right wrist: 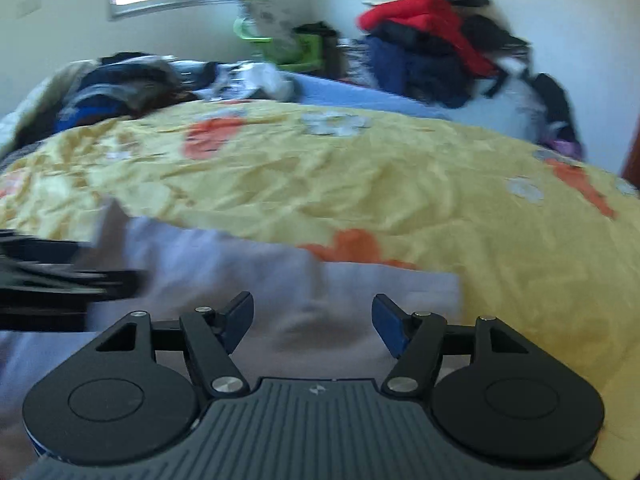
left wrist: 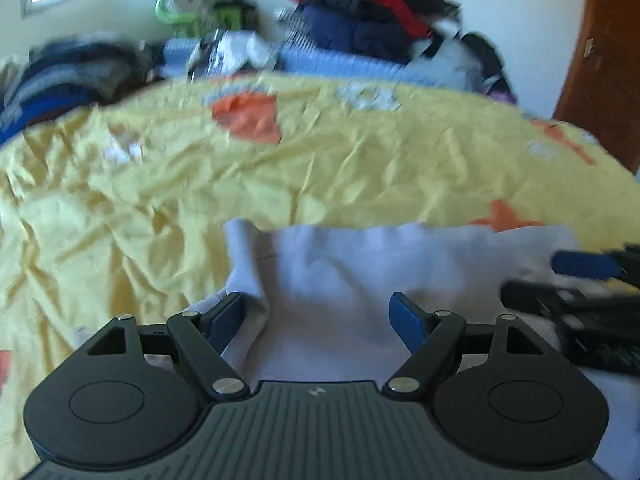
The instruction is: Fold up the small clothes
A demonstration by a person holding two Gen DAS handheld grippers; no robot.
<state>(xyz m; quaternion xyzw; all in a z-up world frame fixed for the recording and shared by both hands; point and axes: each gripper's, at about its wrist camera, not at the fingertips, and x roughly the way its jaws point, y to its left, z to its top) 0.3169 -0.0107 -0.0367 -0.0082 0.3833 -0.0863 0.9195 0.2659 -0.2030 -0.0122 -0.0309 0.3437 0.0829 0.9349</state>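
Note:
A small pale lavender garment (left wrist: 360, 276) lies on the yellow bedspread (left wrist: 160, 184) right under both grippers. My left gripper (left wrist: 320, 316) is open above the garment's left part, where a fold of cloth (left wrist: 248, 280) stands up beside the left finger (left wrist: 226, 320). My right gripper (right wrist: 312, 320) is open above the garment (right wrist: 240, 280), near its right edge. Each gripper shows blurred at the edge of the other's view: the right one (left wrist: 580, 280) and the left one (right wrist: 60, 276).
The yellow bedspread (right wrist: 360, 184) has orange and white prints. Piles of dark clothes (left wrist: 72, 76) lie at the far left, a red and navy heap (left wrist: 368, 12) at the far right. A brown door (left wrist: 604, 60) stands on the right.

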